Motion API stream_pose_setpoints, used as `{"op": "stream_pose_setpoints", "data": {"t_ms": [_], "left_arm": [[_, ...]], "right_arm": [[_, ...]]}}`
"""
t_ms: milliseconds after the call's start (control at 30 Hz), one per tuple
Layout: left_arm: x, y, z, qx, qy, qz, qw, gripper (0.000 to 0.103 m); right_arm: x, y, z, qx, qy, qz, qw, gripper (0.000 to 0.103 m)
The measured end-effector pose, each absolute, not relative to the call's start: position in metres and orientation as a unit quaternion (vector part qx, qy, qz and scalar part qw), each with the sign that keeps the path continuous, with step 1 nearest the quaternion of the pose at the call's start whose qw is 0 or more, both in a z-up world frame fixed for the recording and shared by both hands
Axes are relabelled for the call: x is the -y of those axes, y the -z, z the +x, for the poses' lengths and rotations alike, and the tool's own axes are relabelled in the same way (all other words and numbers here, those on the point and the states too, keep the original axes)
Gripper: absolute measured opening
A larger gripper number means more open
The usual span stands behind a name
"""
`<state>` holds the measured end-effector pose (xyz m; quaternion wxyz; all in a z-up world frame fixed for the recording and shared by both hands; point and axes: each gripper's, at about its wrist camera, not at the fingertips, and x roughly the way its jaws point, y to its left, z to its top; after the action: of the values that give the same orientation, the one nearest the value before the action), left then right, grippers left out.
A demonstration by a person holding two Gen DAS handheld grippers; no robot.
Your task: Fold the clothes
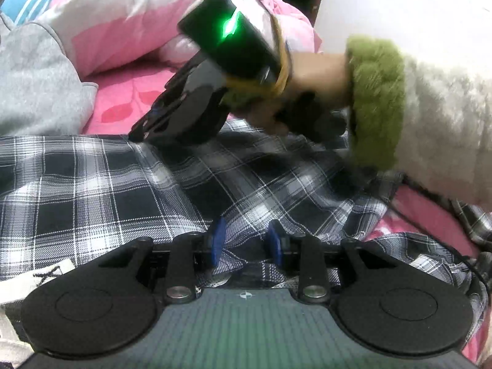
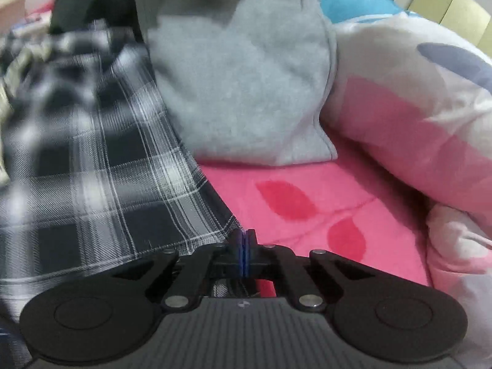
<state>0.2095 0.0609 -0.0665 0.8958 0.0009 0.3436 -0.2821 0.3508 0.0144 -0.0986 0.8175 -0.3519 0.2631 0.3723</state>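
Now the right gripper (image 2: 244,247) is pinching the plaid shirt (image 2: 92,184) at its far edge, the left gripper (image 1: 246,243) holding a near fold

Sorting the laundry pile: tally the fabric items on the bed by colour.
Black-and-white plaid: 1, the plaid shirt
Grey: 1, the grey garment
Pink: 1, the pink sheet with red leaves
White and pink: 1, the quilt
Blue: 1, the blue fabric at the back
Total: 5
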Motion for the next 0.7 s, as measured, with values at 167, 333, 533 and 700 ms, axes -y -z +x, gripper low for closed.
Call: {"op": "stream_pose_setpoints", "data": {"t_ms": [167, 333, 533, 700], "left_arm": [[-0.06, 0.066, 0.21, -0.343, 0.281, 0.005, 0.896, 0.03], [-0.06, 0.066, 0.21, -0.341, 0.28, 0.009, 0.897, 0.031], [-0.06, 0.066, 0.21, -0.34, 0.28, 0.011, 0.898, 0.031], [-0.06, 0.065, 0.212, -0.341, 0.28, 0.01, 0.897, 0.031]], "right_arm": [[-0.004, 0.078, 0.369, -0.271, -0.296, -0.329, 0.855, 0.006], [0.001, 0.035, 0.377, -0.279, -0.35, -0.198, 0.872, 0.006], [-0.068, 0.059, 0.405, -0.338, -0.42, -0.156, 0.828, 0.006], [-0.115, 0.067, 0.464, -0.352, -0.415, -0.098, 0.833, 0.003]]}}
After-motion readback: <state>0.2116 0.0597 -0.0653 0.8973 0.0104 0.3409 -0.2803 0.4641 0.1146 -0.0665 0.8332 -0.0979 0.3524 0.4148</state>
